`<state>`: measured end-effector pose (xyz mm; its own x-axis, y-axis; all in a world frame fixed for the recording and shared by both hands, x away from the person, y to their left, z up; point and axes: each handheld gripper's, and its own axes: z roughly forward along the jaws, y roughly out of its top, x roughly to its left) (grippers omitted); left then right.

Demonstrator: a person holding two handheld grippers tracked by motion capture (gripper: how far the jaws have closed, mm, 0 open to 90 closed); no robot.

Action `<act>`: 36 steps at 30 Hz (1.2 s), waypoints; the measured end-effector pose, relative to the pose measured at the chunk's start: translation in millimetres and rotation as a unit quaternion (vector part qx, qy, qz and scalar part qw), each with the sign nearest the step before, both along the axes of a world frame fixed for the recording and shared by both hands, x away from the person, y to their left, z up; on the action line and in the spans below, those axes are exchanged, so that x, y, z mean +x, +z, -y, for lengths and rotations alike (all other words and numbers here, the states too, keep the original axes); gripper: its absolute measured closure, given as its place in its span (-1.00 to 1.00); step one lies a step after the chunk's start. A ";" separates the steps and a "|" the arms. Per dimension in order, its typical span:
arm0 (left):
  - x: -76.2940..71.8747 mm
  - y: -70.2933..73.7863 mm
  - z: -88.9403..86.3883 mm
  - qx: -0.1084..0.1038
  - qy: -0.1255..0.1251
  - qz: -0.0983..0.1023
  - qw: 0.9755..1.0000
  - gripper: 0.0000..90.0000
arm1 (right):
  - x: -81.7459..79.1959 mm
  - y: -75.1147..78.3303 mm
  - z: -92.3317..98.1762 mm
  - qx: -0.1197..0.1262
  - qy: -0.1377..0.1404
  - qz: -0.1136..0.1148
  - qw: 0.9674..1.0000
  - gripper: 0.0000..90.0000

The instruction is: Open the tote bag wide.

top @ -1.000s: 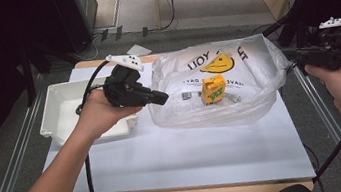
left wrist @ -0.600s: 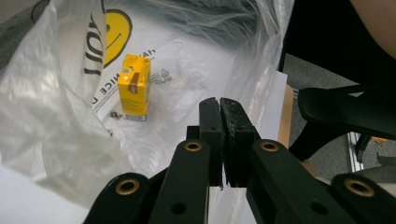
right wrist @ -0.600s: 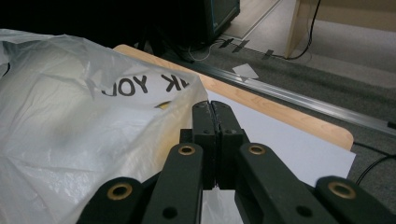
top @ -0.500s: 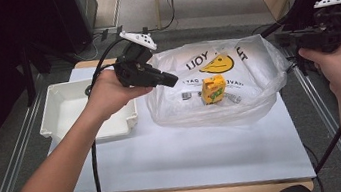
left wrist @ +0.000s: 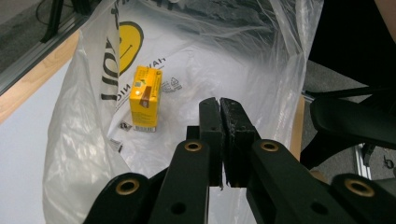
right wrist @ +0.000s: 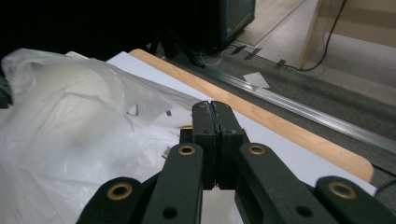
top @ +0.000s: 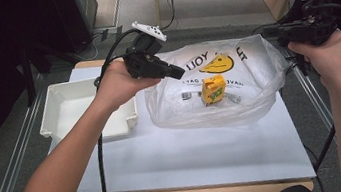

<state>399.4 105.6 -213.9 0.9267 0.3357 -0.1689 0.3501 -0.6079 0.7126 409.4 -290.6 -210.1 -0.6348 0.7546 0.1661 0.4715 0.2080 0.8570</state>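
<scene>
Pale tabletop (top: 191,148) carries a clear plastic bag (top: 254,94) at centre frame, a yellow carton (top: 213,89) inside. To spread its mouth well, each side should pull evenly outward. Left hand-held gripper (left wrist: 219,105) and right hand-held gripper (right wrist: 211,108) are both closed, apparently pinching bag film.

The right gripper (right wrist: 215,109), its two black jaws pressing together with nothing between them, is pointing over the white table (right wrist: 289,156) just beside the crumpled clear bag (right wrist: 70,126) at its left, while the wooden table edge (right wrist: 261,116) is running diagonally ahead of it.
</scene>
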 end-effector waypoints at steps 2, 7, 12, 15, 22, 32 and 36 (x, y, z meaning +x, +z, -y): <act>2.1 1.0 2.6 0.001 0.002 0.001 1.000 0.98 | 0.2 2.7 -4.6 0.006 0.006 0.002 1.000 1.00; 5.6 5.5 12.5 0.007 0.000 0.007 1.000 0.98 | 0.6 13.0 -23.2 -0.006 0.025 0.012 1.000 1.00; 8.6 10.0 28.7 0.006 -0.006 0.009 1.000 0.98 | -0.7 21.2 -42.8 -0.012 0.046 0.020 0.999 1.00; 10.0 9.7 35.0 0.007 -0.007 0.011 1.000 0.98 | -2.3 23.8 -54.1 -0.008 0.060 0.019 0.998 1.00; 17.5 0.4 46.5 0.018 0.001 0.009 1.000 0.98 | -4.2 16.0 -72.2 -0.033 0.080 0.015 0.996 1.00; 29.5 -18.0 48.9 0.022 0.011 0.002 1.000 0.98 | 4.9 -3.3 -87.7 -0.075 0.096 0.001 0.993 1.00; 31.8 -20.4 46.9 0.023 0.019 0.010 1.000 0.98 | 11.4 -11.7 -87.3 -0.079 0.091 -0.007 0.993 1.00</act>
